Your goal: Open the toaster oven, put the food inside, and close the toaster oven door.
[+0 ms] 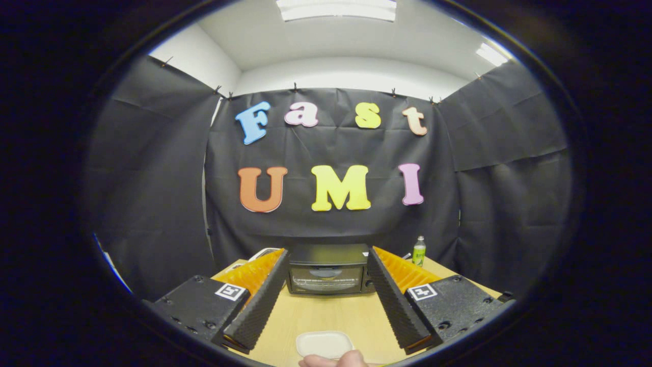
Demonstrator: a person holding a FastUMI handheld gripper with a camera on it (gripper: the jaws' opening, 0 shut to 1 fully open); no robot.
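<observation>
- Fingertips of a person's hand (333,361) show nearest my camera, just at the near rim of a shallow white tray (324,344)
- That tray sits on the wooden table (326,313), low between my gripper (326,285) fingers; I cannot tell whether any food lies in it
- My fingers stand wide apart, clamped on nothing, one either side of the open tabletop
- Beyond them, at the far end of the table, I see the black toaster oven (327,275) framed between the two fingers, its glass door shut
- A small bottle (418,251) with a green label stands upright near the oven's right side, behind my right finger
- Between tray and oven I see only bare wood, nothing in the way
</observation>
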